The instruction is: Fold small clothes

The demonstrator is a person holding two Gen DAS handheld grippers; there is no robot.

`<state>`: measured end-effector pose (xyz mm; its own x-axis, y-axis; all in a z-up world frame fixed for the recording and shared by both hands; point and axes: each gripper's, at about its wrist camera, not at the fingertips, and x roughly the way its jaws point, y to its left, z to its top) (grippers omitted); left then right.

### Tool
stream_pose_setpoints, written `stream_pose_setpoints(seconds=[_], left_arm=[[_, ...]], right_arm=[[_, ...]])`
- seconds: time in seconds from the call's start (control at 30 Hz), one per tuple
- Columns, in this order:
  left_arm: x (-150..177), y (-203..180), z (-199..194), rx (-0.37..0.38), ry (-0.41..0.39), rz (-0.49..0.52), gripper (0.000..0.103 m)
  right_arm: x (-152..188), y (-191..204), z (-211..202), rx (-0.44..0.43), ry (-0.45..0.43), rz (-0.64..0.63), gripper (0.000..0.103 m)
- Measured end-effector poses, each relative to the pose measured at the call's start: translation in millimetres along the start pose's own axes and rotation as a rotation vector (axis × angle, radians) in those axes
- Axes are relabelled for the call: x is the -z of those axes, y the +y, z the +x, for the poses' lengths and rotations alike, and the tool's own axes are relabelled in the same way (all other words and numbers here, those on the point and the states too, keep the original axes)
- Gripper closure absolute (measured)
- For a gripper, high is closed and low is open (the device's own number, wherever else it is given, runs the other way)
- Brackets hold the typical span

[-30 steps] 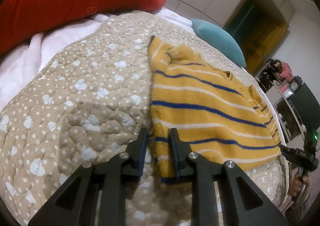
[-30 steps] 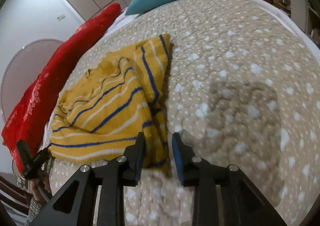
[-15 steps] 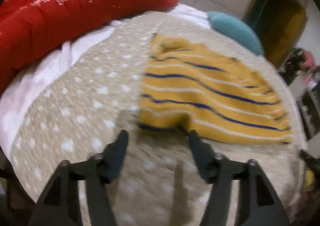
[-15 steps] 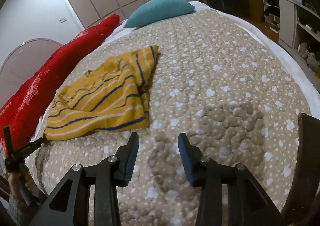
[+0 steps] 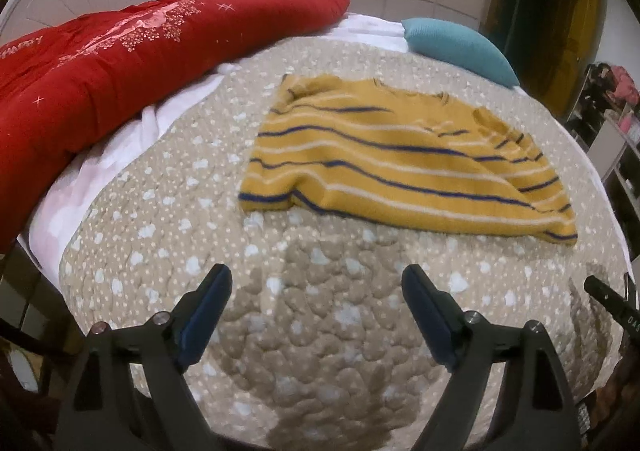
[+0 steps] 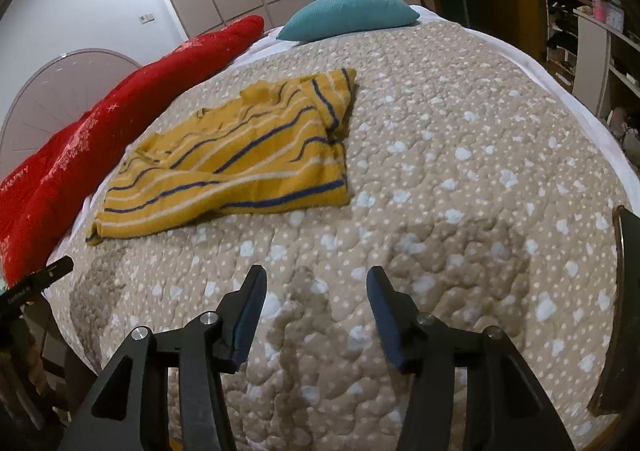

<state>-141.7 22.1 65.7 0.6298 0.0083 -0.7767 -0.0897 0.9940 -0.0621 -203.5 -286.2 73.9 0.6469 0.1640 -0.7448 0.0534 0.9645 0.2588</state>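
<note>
Nearest the lenses, the left gripper (image 5: 316, 287) and the right gripper (image 6: 316, 287) hang over the near edge of the beige dotted quilted bedspread (image 5: 320, 351), both sets of jaws opening and nothing between them. Just beyond lies the yellow knitted sweater with blue and white stripes (image 5: 400, 167), folded, apart from both tools, its long axis running across the bed, parallel to that near edge. It sits ahead and slightly right of the left gripper, ahead and left of the right gripper; neither looks clearly nearer. Farther back, a long red embroidered cushion (image 5: 140, 51) and a teal pillow (image 6: 348, 13) line the far edge.
</note>
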Motion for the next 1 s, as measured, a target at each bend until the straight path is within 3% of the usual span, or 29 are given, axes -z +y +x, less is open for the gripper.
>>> stream_pose_setpoints(seconds=[0.37,1.0], left_arm=[[7.6,-8.2,6.8,-0.077,0.026,0.072,0.017],[20.6,-15.8,28.8,-0.056,0.121,0.099,0.017]], right_arm=[[4.6,13.0,10.6,0.018,0.018,-0.032,0.042],[12.7,20.3,21.7,0.056,0.021,-0.08,0.031]])
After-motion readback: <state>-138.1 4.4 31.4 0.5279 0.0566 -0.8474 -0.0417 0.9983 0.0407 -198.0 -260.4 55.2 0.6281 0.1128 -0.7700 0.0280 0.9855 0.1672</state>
